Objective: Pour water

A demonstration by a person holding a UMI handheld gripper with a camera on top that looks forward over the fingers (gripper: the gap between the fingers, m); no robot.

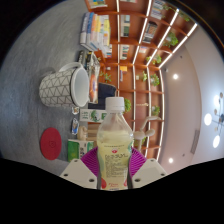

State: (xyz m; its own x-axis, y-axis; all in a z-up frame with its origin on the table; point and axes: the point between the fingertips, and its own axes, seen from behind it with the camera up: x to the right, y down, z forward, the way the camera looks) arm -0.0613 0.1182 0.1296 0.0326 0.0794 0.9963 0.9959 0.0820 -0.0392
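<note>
— Gripper view first: what have the fingers [89, 163] got?

— Both pink pads press a clear bottle [115, 148] of yellowish liquid, white cap on, label facing us; the gripper [115, 168] is clenched on it.

— And the rest?

— A white patterned mug [66, 86] lies beyond, up left, tilted in view. A red disc [51, 142] sits nearer, left of the bottle. Lit shelves [135, 45] fill the background.
</note>
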